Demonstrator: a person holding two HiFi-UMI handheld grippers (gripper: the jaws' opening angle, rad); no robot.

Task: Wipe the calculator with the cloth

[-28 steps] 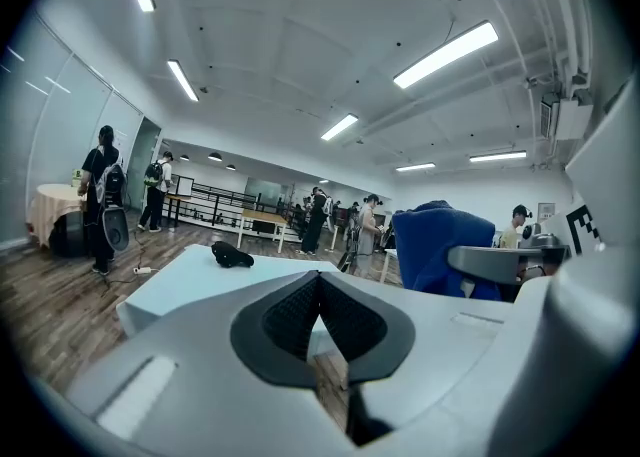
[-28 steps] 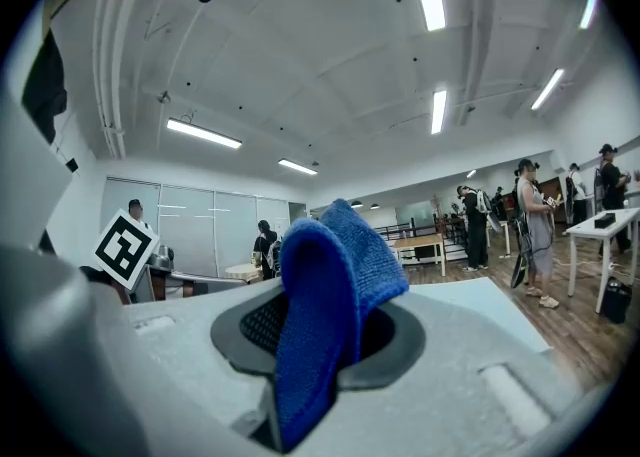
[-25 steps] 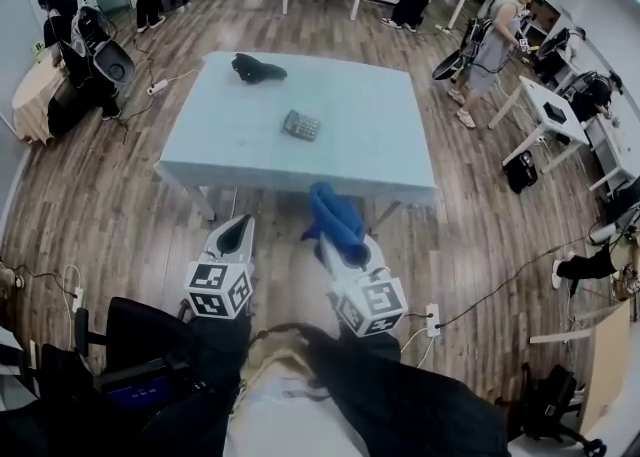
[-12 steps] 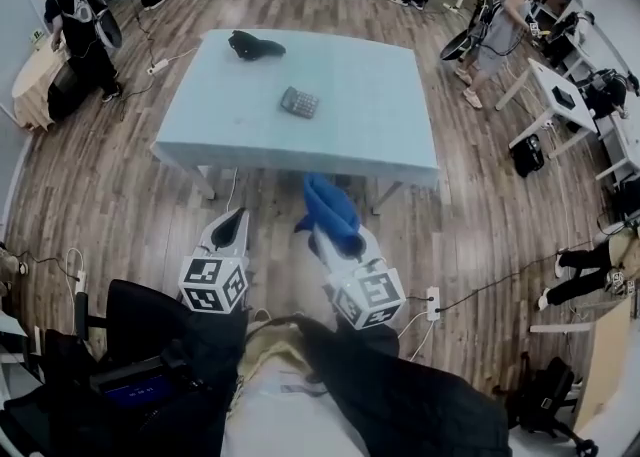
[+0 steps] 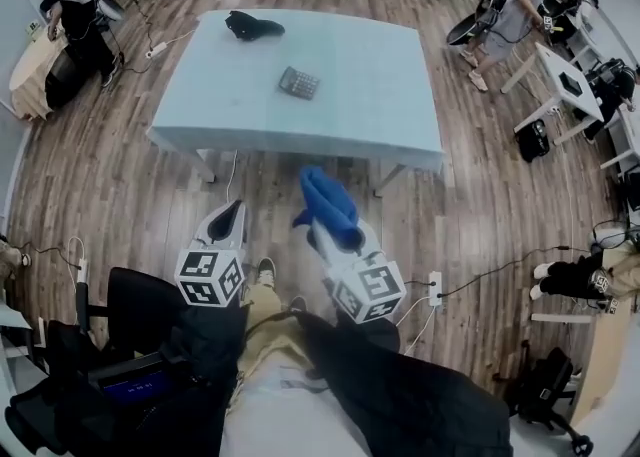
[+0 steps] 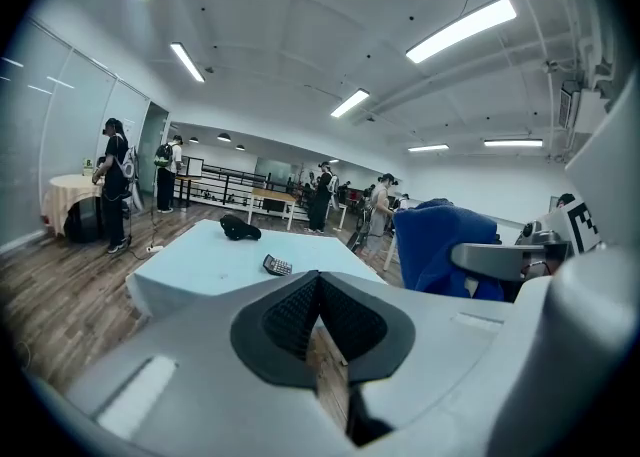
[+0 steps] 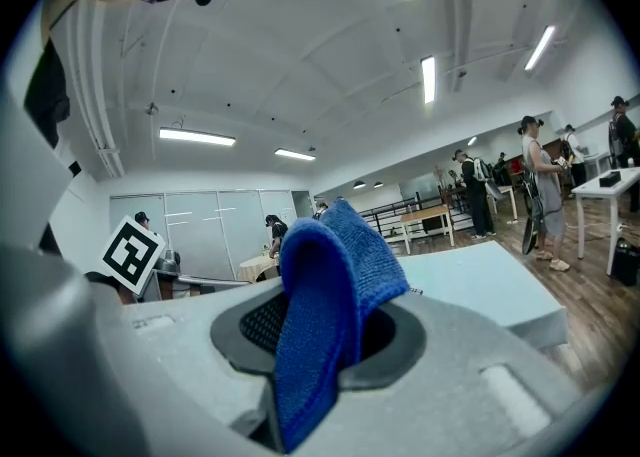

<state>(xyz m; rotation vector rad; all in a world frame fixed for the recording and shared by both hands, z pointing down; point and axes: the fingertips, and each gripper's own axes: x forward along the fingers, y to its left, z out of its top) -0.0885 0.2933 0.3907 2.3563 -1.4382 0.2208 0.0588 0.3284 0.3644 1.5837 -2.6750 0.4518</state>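
A dark calculator (image 5: 298,83) lies near the middle of the pale blue table (image 5: 380,125); the left gripper view shows the calculator (image 6: 277,266) small and far off. My right gripper (image 5: 322,233) is shut on a folded blue cloth (image 5: 328,203), held over the floor well short of the table's near edge. In the right gripper view the cloth (image 7: 325,295) stands up out of the closed jaws of my right gripper (image 7: 330,340). My left gripper (image 5: 230,221) hangs beside it, shut and holding nothing; in its own view the left gripper (image 6: 318,317) has its pads pressed together.
A black object (image 5: 250,25) lies at the table's far left corner. Wooden floor runs between me and the table. Several people stand around the room's edges, with white tables (image 5: 560,80) at the right and cables on the floor (image 5: 500,270).
The table and calculator have slid up and away in the head view, so I have drawn back a little. Both grippers keep their pose; the cloth stays clamped.
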